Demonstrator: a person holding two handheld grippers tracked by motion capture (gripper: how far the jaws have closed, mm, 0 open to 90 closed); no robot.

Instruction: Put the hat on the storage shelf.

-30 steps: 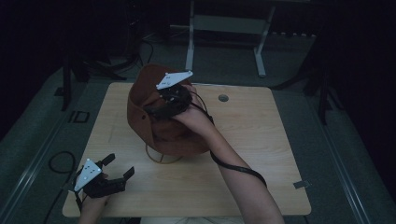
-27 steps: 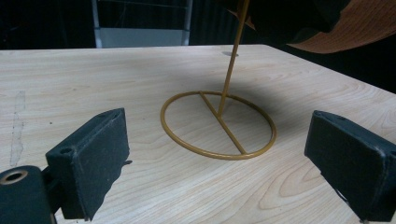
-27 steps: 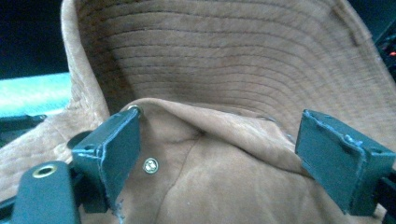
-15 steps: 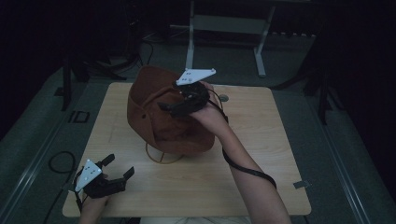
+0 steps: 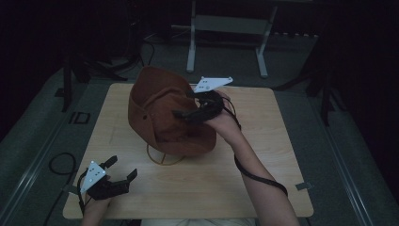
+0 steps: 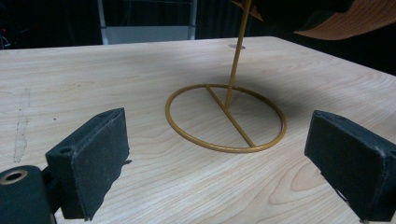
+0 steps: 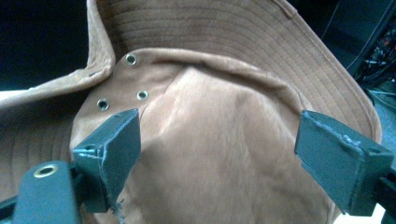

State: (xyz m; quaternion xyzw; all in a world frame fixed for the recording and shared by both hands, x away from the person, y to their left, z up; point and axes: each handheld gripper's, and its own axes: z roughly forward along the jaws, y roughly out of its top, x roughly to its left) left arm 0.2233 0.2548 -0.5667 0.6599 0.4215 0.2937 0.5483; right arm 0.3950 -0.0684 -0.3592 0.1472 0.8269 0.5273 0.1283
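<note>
Compared with a second ago, the right gripper [image 5: 188, 112] has shifted rightward across the brown hat [image 5: 162, 115]; its jaws stand apart over the crown, gripping nothing. The hat sits centre frame, tilted on a gold wire stand [image 6: 226, 116], brim toward the lower right. The left gripper [image 5: 117, 175] is unmoved at lower left, jaws apart. No legible writing.
</note>
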